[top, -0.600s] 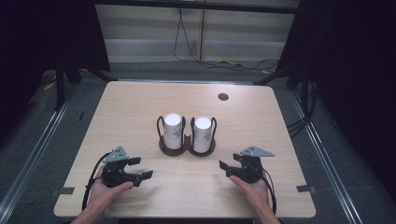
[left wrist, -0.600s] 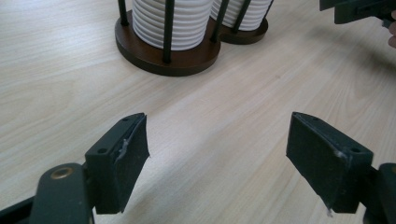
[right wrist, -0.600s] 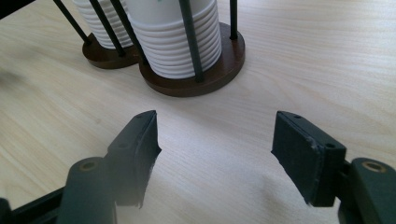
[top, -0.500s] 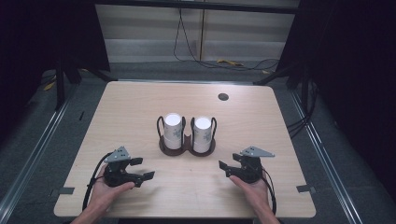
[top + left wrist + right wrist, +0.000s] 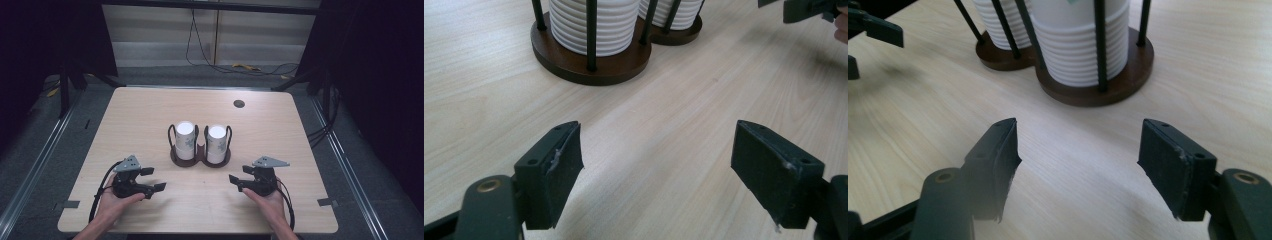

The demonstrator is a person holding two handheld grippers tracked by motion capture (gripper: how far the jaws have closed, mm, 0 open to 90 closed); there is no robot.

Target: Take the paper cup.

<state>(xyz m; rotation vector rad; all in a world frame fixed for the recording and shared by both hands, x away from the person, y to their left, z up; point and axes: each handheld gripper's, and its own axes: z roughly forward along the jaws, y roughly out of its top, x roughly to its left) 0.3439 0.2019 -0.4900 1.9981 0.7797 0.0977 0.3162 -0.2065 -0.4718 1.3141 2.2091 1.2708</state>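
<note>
Both grippers resting wide open near the desk's front edge.
The left gripper [image 5: 150, 182] and right gripper [image 5: 239, 179] are holding nothing, jaws spread; beyond them, two white cup stacks [image 5: 185, 140] are standing in a dark twin holder [image 5: 200, 159] at the centre of the desk [image 5: 140, 115].

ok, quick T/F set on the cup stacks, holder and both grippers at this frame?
1. Both grippers, left gripper and right gripper, are open and hold nothing. True.
2. The holder carries three cup stacks. False: two, the left stack and the right stack.
3. The left gripper touches the holder. False: bare table lies between them.
4. The stacks stand upright inside black rods. True.
5. One stack lies tipped on the table. False: both stand in the holder.
</note>
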